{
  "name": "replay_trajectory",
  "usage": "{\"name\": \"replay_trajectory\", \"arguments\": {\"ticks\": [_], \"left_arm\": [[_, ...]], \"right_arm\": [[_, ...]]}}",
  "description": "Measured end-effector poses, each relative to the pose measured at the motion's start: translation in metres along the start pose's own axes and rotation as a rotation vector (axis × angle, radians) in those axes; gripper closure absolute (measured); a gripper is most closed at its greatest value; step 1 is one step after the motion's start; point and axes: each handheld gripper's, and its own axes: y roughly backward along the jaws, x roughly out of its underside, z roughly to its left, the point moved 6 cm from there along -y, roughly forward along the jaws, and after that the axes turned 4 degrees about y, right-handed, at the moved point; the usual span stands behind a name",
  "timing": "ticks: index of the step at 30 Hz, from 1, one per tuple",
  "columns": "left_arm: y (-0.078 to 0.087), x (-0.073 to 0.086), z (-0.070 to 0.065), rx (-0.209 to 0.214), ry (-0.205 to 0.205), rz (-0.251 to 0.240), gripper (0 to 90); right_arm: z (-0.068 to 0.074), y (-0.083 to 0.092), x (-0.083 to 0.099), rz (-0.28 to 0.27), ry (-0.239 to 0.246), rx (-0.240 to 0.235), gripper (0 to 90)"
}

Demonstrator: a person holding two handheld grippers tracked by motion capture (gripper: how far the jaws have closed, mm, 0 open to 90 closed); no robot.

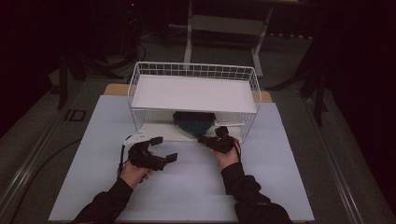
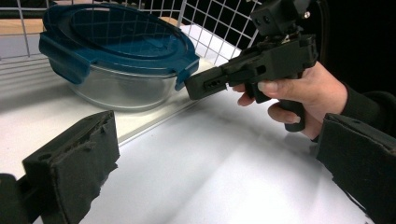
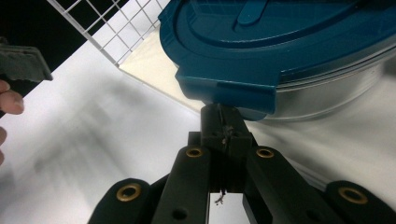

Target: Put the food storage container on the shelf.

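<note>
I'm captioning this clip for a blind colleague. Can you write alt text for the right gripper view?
The right claw, jaws shut, has its tip at a latch tab of the blue lid on a glass container, which sits on a white shelf board beside a white wire rack.

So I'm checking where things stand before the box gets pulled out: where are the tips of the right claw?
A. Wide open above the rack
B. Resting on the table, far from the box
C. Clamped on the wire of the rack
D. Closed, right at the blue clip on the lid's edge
D: in the right gripper view the right claw is shut, its tips right under the lid's blue clip on the glass box.
</note>
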Motion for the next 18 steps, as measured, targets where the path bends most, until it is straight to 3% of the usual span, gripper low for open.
{"name": "replay_trajectory", "arguments": {"ticks": [3, 7, 10, 12, 13, 16, 17, 18], "left_arm": [[0.001, 0.000, -0.001, 0.000, -0.006, -0.001, 0.0], [0.003, 0.000, -0.004, 0.001, -0.020, 0.001, 0.0], [0.007, -0.001, -0.007, 0.003, -0.030, -0.003, 0.0], [0.011, -0.001, -0.011, 0.007, -0.046, -0.006, 0.0], [0.011, -0.001, -0.011, 0.007, -0.046, -0.006, 0.0], [0.014, 0.002, -0.015, 0.007, -0.066, -0.004, 0.0], [0.014, 0.002, -0.015, 0.007, -0.066, -0.004, 0.0], [0.015, 0.004, -0.016, 0.011, -0.065, 0.001, 0.0]], "right_arm": [[0.000, 0.001, 0.000, -0.004, -0.005, -0.002, 88.9], [0.008, 0.008, 0.002, -0.012, 0.035, -0.016, 85.8], [0.013, 0.016, 0.005, -0.022, 0.048, -0.028, 78.9], [0.018, 0.025, 0.010, -0.028, 0.066, -0.029, 65.8], [0.018, 0.025, 0.010, -0.028, 0.066, -0.029, 65.8], [0.025, 0.035, 0.020, -0.036, 0.101, -0.027, 49.6], [0.025, 0.035, 0.020, -0.036, 0.101, -0.027, 49.6], [0.028, 0.040, 0.025, -0.029, 0.110, -0.013, 42.1]]}}
